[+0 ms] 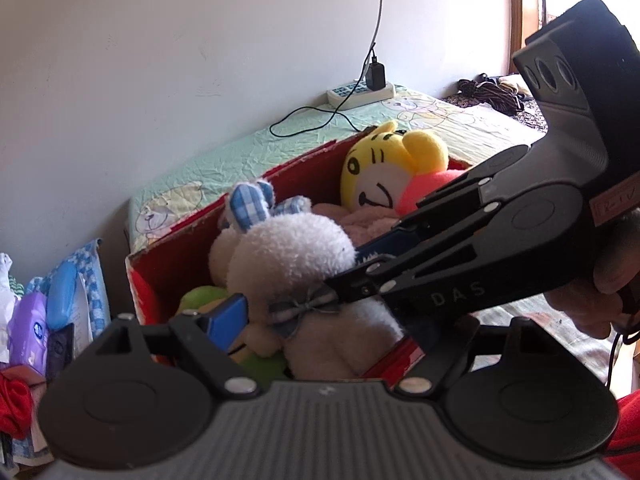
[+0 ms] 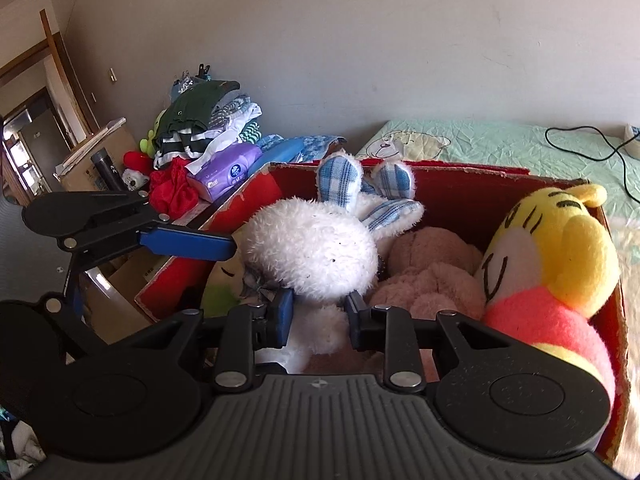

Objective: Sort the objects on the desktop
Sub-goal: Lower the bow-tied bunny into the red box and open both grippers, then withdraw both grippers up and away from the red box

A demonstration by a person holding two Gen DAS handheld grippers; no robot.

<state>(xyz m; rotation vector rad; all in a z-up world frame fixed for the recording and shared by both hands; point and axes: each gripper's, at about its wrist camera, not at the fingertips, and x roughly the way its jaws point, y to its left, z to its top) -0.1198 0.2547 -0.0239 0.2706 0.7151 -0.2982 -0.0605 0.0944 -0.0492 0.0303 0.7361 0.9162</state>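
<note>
Right claw [image 2: 318,316] pinches the white plush rabbit [image 2: 316,256] at its neck inside the red box [image 2: 460,188]; left claw [image 2: 192,246] hangs apart. Fluffy fabric could slip free.

A white power strip [image 1: 361,93] is lying on the green sheet [image 1: 248,148] against the wall [image 1: 180,40], with a black charger [image 1: 376,75] plugged into it and a black cable [image 1: 308,118] curling across the sheet. Beside the bed, a purple tissue pack [image 2: 230,172] is sitting under a pile of clothes [image 2: 204,120], touching a red cloth [image 2: 174,192]. A doorway [image 2: 28,128] is showing far left in the right wrist view.
</note>
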